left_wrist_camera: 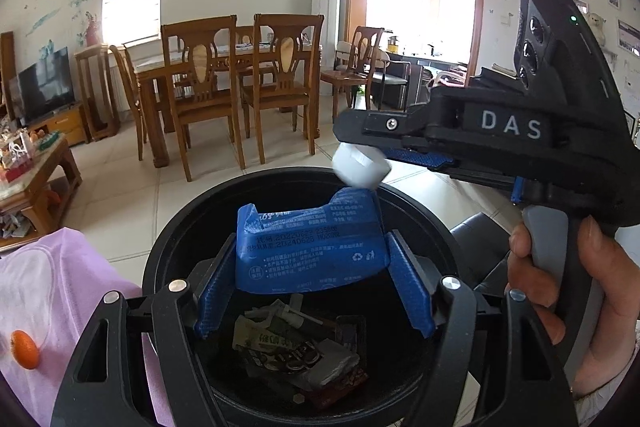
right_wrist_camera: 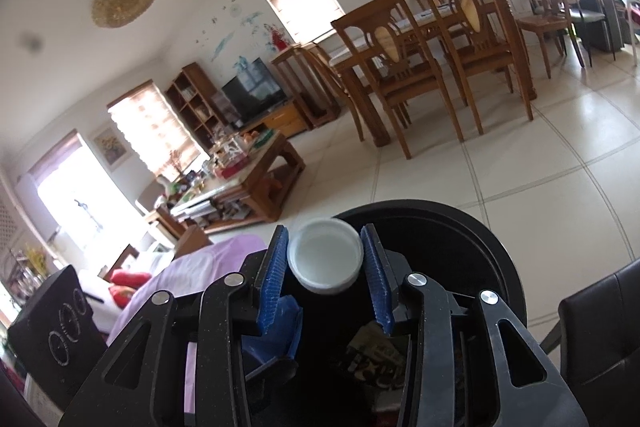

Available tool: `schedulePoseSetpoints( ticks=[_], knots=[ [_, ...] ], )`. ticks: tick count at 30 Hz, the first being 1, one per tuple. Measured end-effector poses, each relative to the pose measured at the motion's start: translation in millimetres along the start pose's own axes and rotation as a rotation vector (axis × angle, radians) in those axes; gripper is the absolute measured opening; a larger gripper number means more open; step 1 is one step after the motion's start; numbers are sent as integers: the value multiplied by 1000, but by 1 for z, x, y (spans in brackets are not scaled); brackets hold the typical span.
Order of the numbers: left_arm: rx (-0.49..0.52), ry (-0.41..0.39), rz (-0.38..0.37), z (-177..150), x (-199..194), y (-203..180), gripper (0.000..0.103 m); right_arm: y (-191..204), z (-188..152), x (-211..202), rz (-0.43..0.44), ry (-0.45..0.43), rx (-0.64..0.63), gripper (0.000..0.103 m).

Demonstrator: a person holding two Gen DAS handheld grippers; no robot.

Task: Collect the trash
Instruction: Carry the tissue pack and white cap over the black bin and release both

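Observation:
A black round bin [left_wrist_camera: 168, 239] stands below both grippers, with several wrappers [left_wrist_camera: 296, 351] at its bottom. My left gripper [left_wrist_camera: 312, 241] is shut on a blue packet [left_wrist_camera: 308, 267], its blue pads [left_wrist_camera: 216, 283] pressing both sides, and holds it above the bin's mouth. My right gripper [left_wrist_camera: 372, 143] reaches in from the right over the far rim. In the right wrist view the right gripper [right_wrist_camera: 325, 239] is open, and a white round cap [right_wrist_camera: 325, 259] sits loose between its pads [right_wrist_camera: 276, 267] over the bin [right_wrist_camera: 480, 227]. In the left wrist view the cap [left_wrist_camera: 360, 167] looks blurred.
A purple cloth [left_wrist_camera: 60, 287] with a small orange fruit [left_wrist_camera: 25, 349] lies left of the bin. A black leather seat [right_wrist_camera: 600, 327] stands to its right. A wooden dining table with chairs [left_wrist_camera: 224, 79] and a cluttered coffee table [left_wrist_camera: 36, 167] stand farther off on the tiled floor.

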State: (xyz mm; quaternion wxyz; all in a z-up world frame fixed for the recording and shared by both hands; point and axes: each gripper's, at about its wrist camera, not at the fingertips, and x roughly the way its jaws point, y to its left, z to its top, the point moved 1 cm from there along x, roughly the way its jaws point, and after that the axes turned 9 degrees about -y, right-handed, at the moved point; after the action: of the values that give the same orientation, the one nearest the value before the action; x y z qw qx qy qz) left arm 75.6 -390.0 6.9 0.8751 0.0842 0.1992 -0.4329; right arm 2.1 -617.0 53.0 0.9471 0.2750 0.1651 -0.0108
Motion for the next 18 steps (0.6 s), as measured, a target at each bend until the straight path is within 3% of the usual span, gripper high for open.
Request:
schedulePoseSetpoints(
  ticks=[3, 5, 6, 7, 12, 18],
  knots=[
    [22, 11, -6, -1, 1, -3, 80, 5, 0, -3, -6, -17, -18, 71],
    [44, 12, 3, -2, 0, -6, 84, 7, 0, -5, -13, -22, -24, 71],
    [54, 14, 11, -2, -1, -7, 95, 8, 1, -6, -12, -24, -24, 72],
    [65, 11, 19, -1, -1, -7, 98, 8, 1, -7, -13, -28, -22, 74],
    [94, 28, 41, -3, -4, -9, 98, 8, 1, -10, -9, -48, -12, 92],
    [57, 50, 33, 0, -9, -1, 98, 16, -3, -14, 2, -39, -4, 98]
  ],
)
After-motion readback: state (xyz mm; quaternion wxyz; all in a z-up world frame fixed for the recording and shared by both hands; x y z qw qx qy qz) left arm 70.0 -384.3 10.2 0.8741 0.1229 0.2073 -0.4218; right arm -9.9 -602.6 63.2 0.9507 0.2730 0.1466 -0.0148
